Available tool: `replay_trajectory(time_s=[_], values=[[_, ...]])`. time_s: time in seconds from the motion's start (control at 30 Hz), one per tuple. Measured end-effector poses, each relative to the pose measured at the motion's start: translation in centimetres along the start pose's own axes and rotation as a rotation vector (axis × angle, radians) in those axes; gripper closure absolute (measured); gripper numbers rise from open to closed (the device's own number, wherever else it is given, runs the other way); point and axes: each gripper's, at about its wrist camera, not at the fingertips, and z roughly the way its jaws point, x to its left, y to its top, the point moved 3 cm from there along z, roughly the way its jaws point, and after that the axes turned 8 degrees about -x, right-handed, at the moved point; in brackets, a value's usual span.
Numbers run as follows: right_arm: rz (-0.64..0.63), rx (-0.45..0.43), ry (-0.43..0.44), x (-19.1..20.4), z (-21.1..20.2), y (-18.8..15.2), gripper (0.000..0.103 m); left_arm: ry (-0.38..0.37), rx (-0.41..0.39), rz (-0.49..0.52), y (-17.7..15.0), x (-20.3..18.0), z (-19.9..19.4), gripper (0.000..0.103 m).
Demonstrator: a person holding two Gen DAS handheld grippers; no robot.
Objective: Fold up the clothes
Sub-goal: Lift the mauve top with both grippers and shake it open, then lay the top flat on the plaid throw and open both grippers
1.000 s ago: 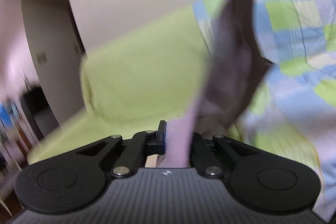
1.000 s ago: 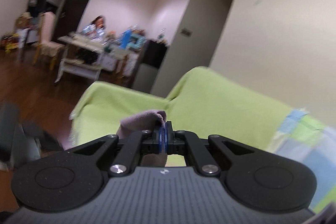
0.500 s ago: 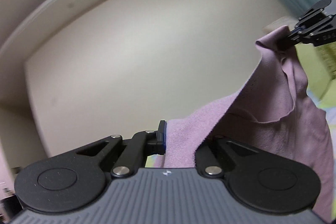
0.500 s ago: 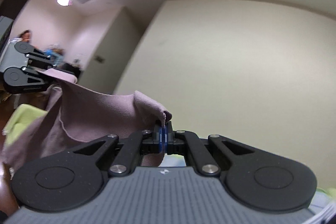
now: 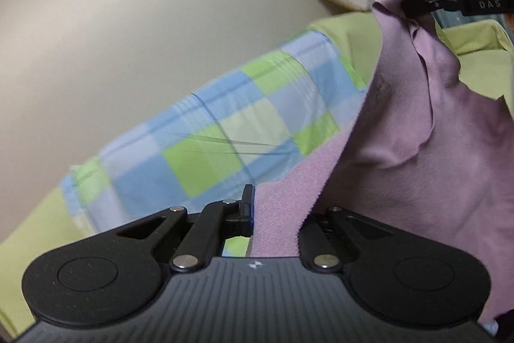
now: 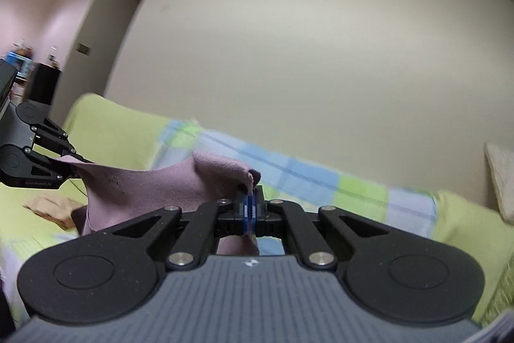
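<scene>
Left gripper clamped on one corner of mauve cloth: soft, matte, finely napped, edge slightly wavy. Cloth hangs in air between both tools, above green sofa with checked blanket. Right gripper pinches the other corner; "DAS" legible on its body.

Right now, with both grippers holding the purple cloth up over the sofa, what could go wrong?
1. The right gripper pinches only a small bunched corner of the purple cloth; a tug could pull it free.
2. The cloth sags and creases between the right gripper and the left gripper, so laying it on the sofa now may trap wrinkles.
</scene>
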Motion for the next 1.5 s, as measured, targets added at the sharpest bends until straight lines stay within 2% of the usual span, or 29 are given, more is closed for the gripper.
replay_trajectory(time_s=[0.07, 0.1, 0.17, 0.23, 0.33, 0.4, 0.5, 0.53, 0.57, 0.63, 0.67, 0.7, 0.73, 0.77, 0.9, 0.97, 1.03, 1.17, 1.27, 1.3, 1.4, 1.5], values=[[-0.013, 0.028, -0.023, -1.8, 2.1, -1.8, 0.103, -0.014, 0.007, 0.002, -3.0, 1.9, 2.0, 0.103], [-0.037, 0.042, -0.037, -2.4, 3.4, -2.7, 0.103, -0.023, 0.011, 0.003, -3.7, 1.6, 3.7, 0.103], [-0.072, 0.066, -0.063, -3.9, 6.4, -4.4, 0.103, -0.031, 0.025, 0.011, -4.4, 1.8, 9.6, 0.103], [-0.1, 0.089, -0.086, -3.8, 10.6, -5.5, 0.103, -0.036, 0.047, 0.006, -5.2, 0.8, 12.2, 0.103], [-0.108, 0.157, -0.106, -4.5, 17.0, -9.3, 0.103, -0.072, 0.142, -0.048, -9.2, -0.6, 19.3, 0.103], [-0.085, 0.23, -0.093, -5.3, 20.9, -13.8, 0.103, -0.088, 0.189, -0.072, -11.3, -1.4, 21.8, 0.103], [-0.068, 0.357, -0.06, -4.8, 26.3, -21.7, 0.103, -0.135, 0.302, -0.119, -17.3, -3.4, 27.6, 0.103], [-0.062, 0.38, -0.052, -5.7, 26.8, -23.6, 0.103, -0.143, 0.327, -0.122, -18.7, -4.1, 28.8, 0.101], [-0.049, 0.418, -0.042, -5.4, 28.1, -26.0, 0.103, -0.152, 0.357, -0.129, -20.6, -4.9, 30.3, 0.095], [-0.028, 0.477, -0.028, -5.0, 29.6, -29.7, 0.103, -0.15, 0.384, -0.143, -22.3, -5.7, 31.4, 0.09], [-0.006, 0.529, -0.014, -4.5, 30.2, -32.1, 0.101, -0.146, 0.396, -0.155, -23.2, -5.9, 31.6, 0.082], [0.013, 0.575, -0.001, -4.0, 30.6, -34.0, 0.096, -0.134, 0.409, -0.173, -24.0, -5.8, 32.3, 0.078], [0.018, 0.597, 0.003, -4.1, 30.4, -34.4, 0.082, -0.105, 0.41, -0.202, -24.5, -5.3, 32.9, 0.067], [0.027, 0.654, 0.002, -3.9, 30.5, -35.7, 0.075, -0.086, 0.4, -0.234, -24.4, -4.3, 33.0, 0.059], [0.077, 0.649, -0.043, -4.7, 28.8, -35.5, 0.068, -0.024, 0.366, -0.338, -23.6, -1.0, 32.9, 0.052], [0.125, 0.635, -0.065, -5.3, 27.0, -34.3, 0.058, 0.022, 0.344, -0.372, -22.9, 0.6, 31.2, 0.043], [0.184, 0.616, -0.085, -6.0, 24.4, -32.6, 0.051, 0.054, 0.324, -0.406, -22.0, 1.8, 29.1, 0.039], [0.297, 0.576, -0.058, -4.6, 18.5, -30.1, 0.044, -0.02, 0.325, -0.402, -20.9, 0.8, 26.5, 0.039], [0.275, 0.584, -0.006, -3.4, 16.6, -29.7, 0.044, -0.083, 0.334, -0.335, -19.7, -1.4, 26.4, 0.039], [0.261, 0.589, 0.01, -3.0, 16.2, -29.7, 0.044, -0.087, 0.332, -0.333, -19.6, -1.6, 26.4, 0.039], [0.336, 0.599, 0.039, -4.8, 19.4, -31.2, 0.044, -0.116, 0.338, -0.312, -19.7, -2.5, 28.2, 0.039], [0.411, 0.608, 0.068, -6.6, 22.6, -32.8, 0.054, -0.127, 0.349, -0.285, -20.2, -3.1, 30.3, 0.039]])
